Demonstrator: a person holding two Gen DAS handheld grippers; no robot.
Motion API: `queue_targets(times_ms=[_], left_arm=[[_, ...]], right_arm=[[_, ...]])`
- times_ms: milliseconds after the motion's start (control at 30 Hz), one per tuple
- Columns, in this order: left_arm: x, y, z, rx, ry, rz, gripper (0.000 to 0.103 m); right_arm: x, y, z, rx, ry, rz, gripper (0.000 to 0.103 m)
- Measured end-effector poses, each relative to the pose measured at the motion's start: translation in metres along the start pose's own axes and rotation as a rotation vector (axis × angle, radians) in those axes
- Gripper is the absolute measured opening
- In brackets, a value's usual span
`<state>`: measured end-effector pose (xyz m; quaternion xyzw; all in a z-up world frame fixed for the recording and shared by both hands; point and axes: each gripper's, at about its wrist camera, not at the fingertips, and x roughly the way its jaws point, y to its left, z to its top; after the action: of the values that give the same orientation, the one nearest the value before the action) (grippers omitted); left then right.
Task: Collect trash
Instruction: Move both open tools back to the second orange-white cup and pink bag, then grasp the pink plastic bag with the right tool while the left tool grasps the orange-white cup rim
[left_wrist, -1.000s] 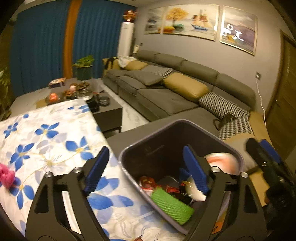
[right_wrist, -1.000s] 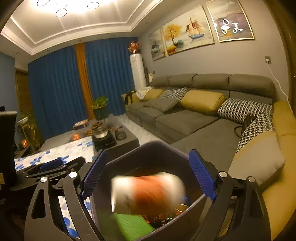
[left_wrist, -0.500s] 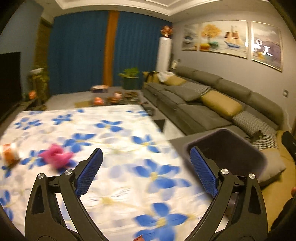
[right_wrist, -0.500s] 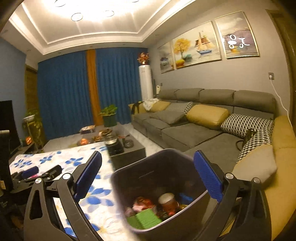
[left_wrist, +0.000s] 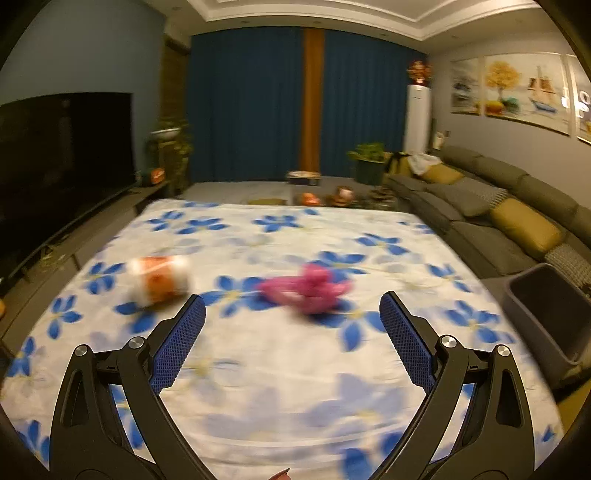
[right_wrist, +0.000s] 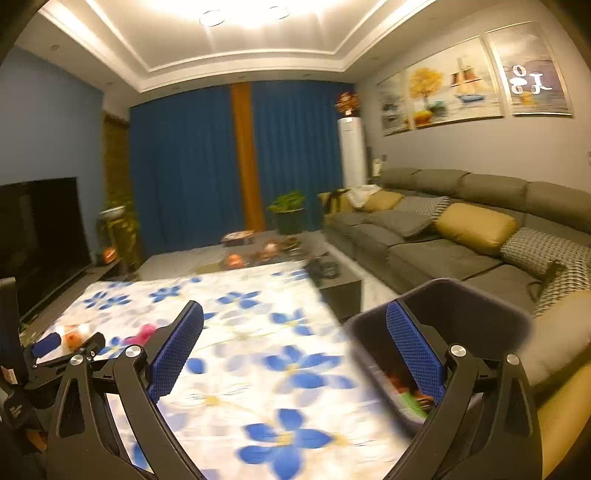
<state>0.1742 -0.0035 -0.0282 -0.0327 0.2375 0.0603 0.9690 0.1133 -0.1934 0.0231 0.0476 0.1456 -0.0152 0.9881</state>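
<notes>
Pink crumpled trash (left_wrist: 308, 290) lay on the flower-print bench (left_wrist: 295, 369), and it served as the landmark for the rest. Just to its left sat an orange-and-white wrapper (left_wrist: 159, 280), blurred, so its exact kind could not be told. Both pieces rested on the cloth, apart from each other and untouched.

On the near side of the pink trash, the left gripper (left_wrist: 291, 339) hung above the cloth with its blue pads spread wide and nothing between them. Well to the right of the pink piece, off the bench edge, stood the dark bin (left_wrist: 546, 317). From the right-hand view that bin (right_wrist: 461, 325) showed red and green scraps already inside, so part of the collecting looked done. The right gripper (right_wrist: 295, 354) was also spread wide and empty, with its right pad in front of the bin's mouth.

By my reading, two pieces at least remained to be picked up, and the pink one lay nearest the left gripper's line. A grey sofa (right_wrist: 461, 236) ran behind the bin.
</notes>
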Motion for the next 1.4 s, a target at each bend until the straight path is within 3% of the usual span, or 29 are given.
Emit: queue_targets(times_ms=[233,500,667,833,1200,1400], left_arm=[[0.002,0.076,0.006,-0.07,-0.013,0.106,0.094],[0.02,0.134,0.004,-0.123,-0.009,0.165,0.094],[0.036,0.15,0.006,-0.135,-0.01,0.182,0.094],[0.048,0.154,0.008,-0.118,-0.012,0.192,0.093],[0.073,0.169,0.01,-0.162,0.016,0.164,0.093],[0.089,0.174,0.009,-0.162,0.06,0.139,0.083]], right_arm=[[0.029,0.07,-0.012,-0.053,0.052,0.095,0.096],[0.066,0.118,-0.026,-0.066,0.127,0.167,0.093],[0.093,0.139,-0.033,-0.081,0.172,0.186,0.088],[0.132,0.163,-0.045,-0.112,0.249,0.19,0.076],[0.189,0.191,-0.058,-0.125,0.324,0.187,0.069],[0.21,0.202,-0.062,-0.141,0.365,0.19,0.061]])
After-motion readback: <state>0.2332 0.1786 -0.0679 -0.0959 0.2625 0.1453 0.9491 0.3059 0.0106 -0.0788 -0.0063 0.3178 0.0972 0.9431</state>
